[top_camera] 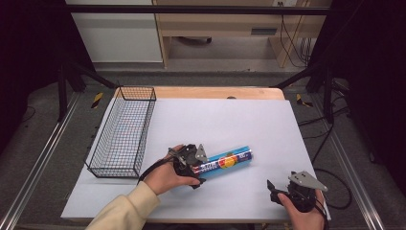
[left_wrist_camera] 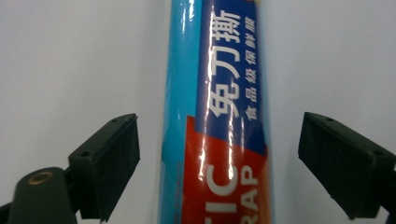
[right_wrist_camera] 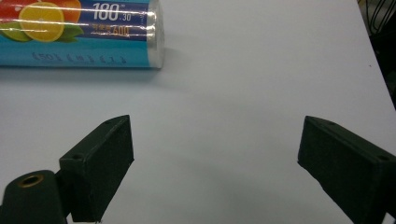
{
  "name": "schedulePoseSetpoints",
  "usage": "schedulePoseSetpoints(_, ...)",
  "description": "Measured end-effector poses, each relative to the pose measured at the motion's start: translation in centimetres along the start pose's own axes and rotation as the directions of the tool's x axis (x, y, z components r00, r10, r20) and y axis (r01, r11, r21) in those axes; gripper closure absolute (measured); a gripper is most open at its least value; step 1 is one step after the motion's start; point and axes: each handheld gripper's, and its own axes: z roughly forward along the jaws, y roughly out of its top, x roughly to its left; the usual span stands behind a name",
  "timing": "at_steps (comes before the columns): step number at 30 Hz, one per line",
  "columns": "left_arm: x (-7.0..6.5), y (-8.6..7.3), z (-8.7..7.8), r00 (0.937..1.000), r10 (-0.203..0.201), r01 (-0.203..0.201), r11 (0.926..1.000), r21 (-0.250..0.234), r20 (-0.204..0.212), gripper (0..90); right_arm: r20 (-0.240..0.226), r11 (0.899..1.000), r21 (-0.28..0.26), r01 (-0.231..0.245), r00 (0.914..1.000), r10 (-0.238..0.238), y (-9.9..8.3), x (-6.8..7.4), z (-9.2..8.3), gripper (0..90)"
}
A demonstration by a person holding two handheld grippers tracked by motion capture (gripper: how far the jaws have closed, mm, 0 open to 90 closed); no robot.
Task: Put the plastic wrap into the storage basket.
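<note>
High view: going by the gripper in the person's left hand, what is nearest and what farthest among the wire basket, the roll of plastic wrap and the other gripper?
1. Roll of plastic wrap: between the left gripper's open jaws.
2. Wire basket: to its left.
3. Right gripper: at the table's near right corner.

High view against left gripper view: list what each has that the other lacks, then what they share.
High view alone: the wire basket at the table's left, the right claw open near the front edge, both hands. Left gripper view alone: the roll's print up close, with gaps between the left claw's pads and the roll. Shared: the blue cling wrap roll lying between the left claw's pads on the white table.
</note>
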Motion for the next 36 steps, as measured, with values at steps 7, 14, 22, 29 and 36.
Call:
schedulePoseSetpoints(7,0.5,0.8,1.5,0.9998,0.004,-0.005,0.9989,0.046,0.022,19.7,-0.013,1.0,0.01,0.002,0.9999,-0.002,0.0,0.1,0.1,10.7)
schedulePoseSetpoints(14,0.7,1.2,2.1,0.9996,-0.003,0.001,0.9967,0.081,0.028,26.3,-0.02,1.0,0.017,0.002,0.9998,-0.002,-0.1,0.1,0.2,10.5)
schedulePoseSetpoints(22,0.6,1.8,2.7,0.9991,0.012,-0.017,0.9921,0.124,0.04,30.5,-0.026,1.0,0.024,0.013,0.9996,-0.012,-0.1,0.2,0.3,10.7)
schedulePoseSetpoints(29,0.7,2.1,3.2,0.9988,0.005,-0.012,0.9906,0.136,0.048,30.6,-0.032,0.999,0.033,0.008,0.9995,-0.007,-0.1,0.3,0.4,10.5)
schedulePoseSetpoints(36,0.7,2.1,3.2,0.9987,-0.002,-0.005,0.9903,0.139,0.052,31.2,-0.035,0.999,0.033,0.016,0.9993,-0.015,-0.1,0.3,0.4,10.7)
